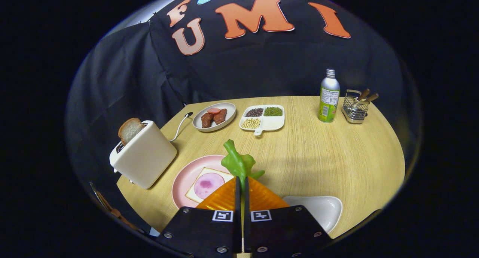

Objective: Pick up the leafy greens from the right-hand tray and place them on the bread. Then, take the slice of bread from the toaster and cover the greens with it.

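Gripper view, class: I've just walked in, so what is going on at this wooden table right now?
A person's handheld gripper, with ribbed orange fingers, is shut on a bright green leafy piece and holds it above the table. Just ahead to the left, a pink plate carries a white bread slice with a round pink ham slice, not yet covered by greens. A second bread slice stands in the white toaster. The white tray lies to the fingers' right.

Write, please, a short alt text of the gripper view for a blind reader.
The claw is shut on the leafy greens, held above a pink plate with bread. A toaster with a bread slice stands beyond the plate.
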Available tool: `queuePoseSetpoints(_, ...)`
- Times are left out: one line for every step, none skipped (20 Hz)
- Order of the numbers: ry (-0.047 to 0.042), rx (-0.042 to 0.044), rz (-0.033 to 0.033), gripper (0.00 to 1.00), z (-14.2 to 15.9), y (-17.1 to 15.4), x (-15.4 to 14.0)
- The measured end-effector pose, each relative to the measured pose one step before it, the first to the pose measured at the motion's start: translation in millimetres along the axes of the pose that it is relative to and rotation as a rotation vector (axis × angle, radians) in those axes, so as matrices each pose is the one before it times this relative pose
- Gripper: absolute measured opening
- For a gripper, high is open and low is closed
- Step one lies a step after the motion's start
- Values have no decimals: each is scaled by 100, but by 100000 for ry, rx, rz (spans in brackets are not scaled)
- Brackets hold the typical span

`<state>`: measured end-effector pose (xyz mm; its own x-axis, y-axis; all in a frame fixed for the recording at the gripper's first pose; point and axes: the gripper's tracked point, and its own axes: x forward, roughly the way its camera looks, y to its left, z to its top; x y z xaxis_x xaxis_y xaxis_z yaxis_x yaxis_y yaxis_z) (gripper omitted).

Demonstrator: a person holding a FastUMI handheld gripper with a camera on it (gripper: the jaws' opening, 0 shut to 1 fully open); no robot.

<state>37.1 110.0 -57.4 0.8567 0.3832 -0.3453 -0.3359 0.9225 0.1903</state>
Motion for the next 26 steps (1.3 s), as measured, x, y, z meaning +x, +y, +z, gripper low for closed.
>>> queuePoseSetpoints(147,-107,954,3,10,492,382)
queuePoseSetpoints(164,-287,720,3,9,365,284)
queuePoseSetpoints(141,-273,619,3,31,456,290)
queuePoseSetpoints(466,-646,277,3,-11,319,319)
queuePoseSetpoints(298,-761,-194,3,-65,221,527)
queuePoseSetpoints(880,-847,114,3,-206,293,399)
queuePoseSetpoints(795,-532,358,3,-164,458,413)
queuePoseSetpoints(1325,-721,325,3,-283,415,455)
queuePoseSetpoints(1215,-668,295,3,-400,385,425)
queuePoseSetpoints(1242,-513,405,3,-288,396,498)
queuePoseSetpoints(1164,-186,998,3,-309,507,448)
queuePoseSetpoints(1029,-25,1196,3,-209,524,411)
queuePoseSetpoints(898,-315,1017,3,-170,612,357)
queuePoseSetpoints(682,-286,1154,3,-144,698,389)
queuePoseSetpoints(795,-435,1130,3,-173,625,429)
queuePoseSetpoints(701,-674,591,3,-155,467,251)
queuePoseSetpoints(738,-708,10,3,-145,254,252)
queuePoseSetpoints(1227,-481,-66,3,-274,198,304)
queuePoseSetpoints(1368,-158,-218,3,-459,248,373)
queuePoseSetpoints(1325,-132,105,3,-299,277,338)
queuePoseSetpoints(1566,-109,-300,3,-466,206,298)
queuePoseSetpoints(1257,-862,-453,3,-352,52,165)
queuePoseSetpoints(422,-652,-690,5,-168,24,97)
queuePoseSetpoints(219,-864,-274,5,-74,111,102)
queuePoseSetpoints(177,-320,-181,6,-121,178,115)
queuePoseSetpoints(133,-97,443,7,69,191,-14)
